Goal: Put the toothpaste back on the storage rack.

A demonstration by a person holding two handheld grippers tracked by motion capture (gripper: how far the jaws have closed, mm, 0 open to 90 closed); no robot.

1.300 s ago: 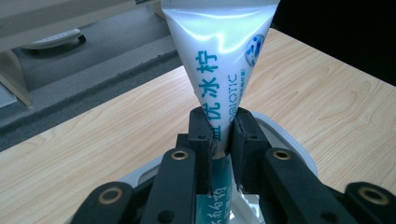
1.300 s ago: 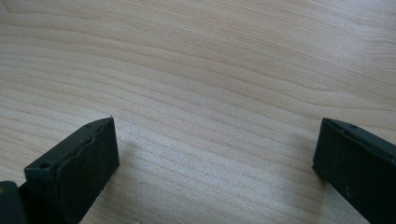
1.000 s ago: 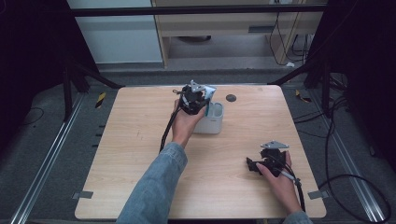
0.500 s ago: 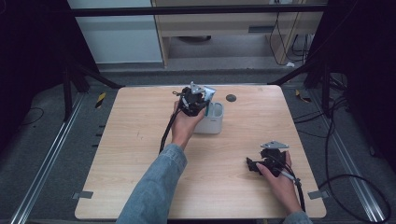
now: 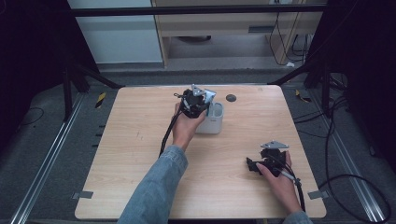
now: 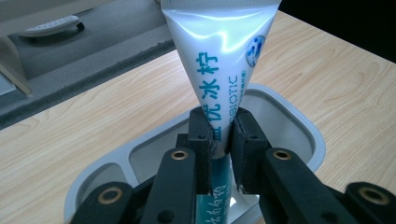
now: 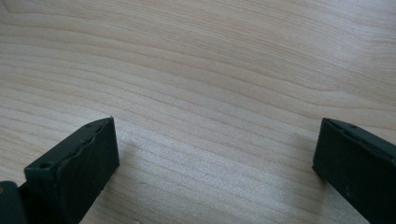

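My left gripper (image 6: 219, 140) is clamped on a white toothpaste tube (image 6: 219, 60), jaws pinching its middle; the tube's lower end sits inside the grey cup (image 6: 299, 126) mid-table. My right gripper (image 7: 215, 154), jaws wide apart with nothing between them, rests on the wooden table (image 5: 140, 154), well apart.

Dim, dark surroundings frame an evenly lit counter (image 5: 140, 154); glare streaks the tube (image 6: 219, 56); close jaws look soft.
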